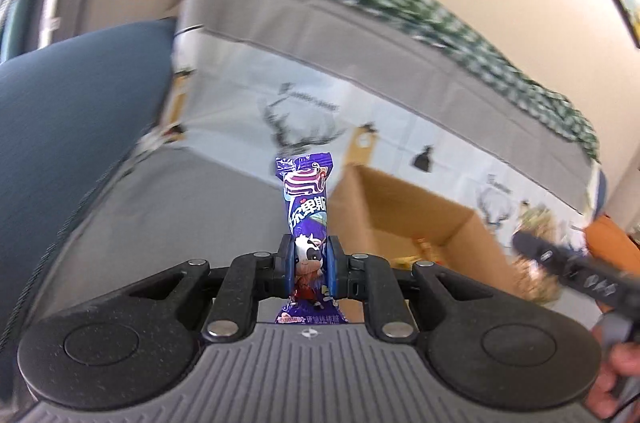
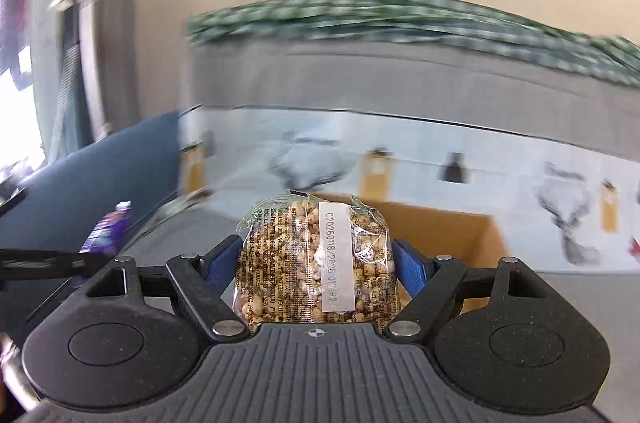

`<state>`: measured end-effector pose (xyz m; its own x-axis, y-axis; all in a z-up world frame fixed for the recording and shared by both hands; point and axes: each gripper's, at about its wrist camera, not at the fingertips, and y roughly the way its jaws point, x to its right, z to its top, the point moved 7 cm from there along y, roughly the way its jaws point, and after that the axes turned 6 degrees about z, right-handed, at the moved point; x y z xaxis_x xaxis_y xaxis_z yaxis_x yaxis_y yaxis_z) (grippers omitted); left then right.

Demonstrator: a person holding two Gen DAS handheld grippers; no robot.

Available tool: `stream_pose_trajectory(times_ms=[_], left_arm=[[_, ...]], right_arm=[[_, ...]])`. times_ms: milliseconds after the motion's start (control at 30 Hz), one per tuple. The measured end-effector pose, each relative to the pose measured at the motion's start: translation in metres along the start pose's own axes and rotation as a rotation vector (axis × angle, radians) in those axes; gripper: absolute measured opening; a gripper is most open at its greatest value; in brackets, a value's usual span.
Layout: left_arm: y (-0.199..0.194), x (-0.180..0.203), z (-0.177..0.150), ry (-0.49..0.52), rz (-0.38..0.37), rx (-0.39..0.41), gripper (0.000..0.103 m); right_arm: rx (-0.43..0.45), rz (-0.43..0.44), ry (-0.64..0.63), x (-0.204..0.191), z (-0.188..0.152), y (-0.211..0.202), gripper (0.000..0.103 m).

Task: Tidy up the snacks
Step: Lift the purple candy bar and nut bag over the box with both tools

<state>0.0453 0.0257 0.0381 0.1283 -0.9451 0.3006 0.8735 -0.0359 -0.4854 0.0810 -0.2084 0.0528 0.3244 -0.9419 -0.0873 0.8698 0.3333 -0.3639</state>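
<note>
Left wrist view: our left gripper (image 1: 311, 265) is clamped narrow on a purple candy wrapper (image 1: 307, 219), blue pads pressing both sides, wrapper standing upright above the jaws. The open cardboard box (image 1: 404, 219) sits just ahead and to the right on the grey seat of a sofa (image 1: 168, 223) draped with a printed cloth (image 1: 360, 103); something yellowish shows at the box bottom, too blurred to name, so we judge a few snacks may already be in. The other tool pokes in at the right edge with a person's hand (image 1: 616, 375) behind it. Right wrist view: our right gripper (image 2: 316, 263) holds a clear bag of puffed-grain snack (image 2: 312, 263) across its width, jaws spread wide but pads against the bag's sides, white date label facing us. The box's open top is right behind the bag; its contents are hidden from here. The purple wrapper shows at far left. Status as we read it: both picks done, both items off the seat and near the box, neither dropped in yet. Remaining: carry over the opening, release, then check for leftovers, which these views don't show.
</note>
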Motion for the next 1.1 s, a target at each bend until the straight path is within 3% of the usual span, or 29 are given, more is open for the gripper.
stream_pose_trajectory(times_ms=[167, 333, 500, 1100], left_arm=[[0.026, 0.057, 0.022, 0.064, -0.079, -0.004, 0.016], [0.042, 0.097, 0.019, 0.12, -0.147, 0.018, 0.016], [0.057, 0.108, -0.006, 0.105, -0.158, -0.051, 0.016], [0.086, 0.134, -0.009, 0.053, -0.186, -0.087, 0.016]], right_arm=[[-0.026, -0.058, 0.084, 0.043, -0.016, 0.003, 0.081], [-0.029, -0.096, 0.092, 0.058, -0.023, 0.003, 0.081], [-0.048, -0.11, 0.092, 0.062, -0.031, 0.004, 0.081], [-0.03, -0.129, 0.083, 0.055, -0.027, 0.025, 0.081]])
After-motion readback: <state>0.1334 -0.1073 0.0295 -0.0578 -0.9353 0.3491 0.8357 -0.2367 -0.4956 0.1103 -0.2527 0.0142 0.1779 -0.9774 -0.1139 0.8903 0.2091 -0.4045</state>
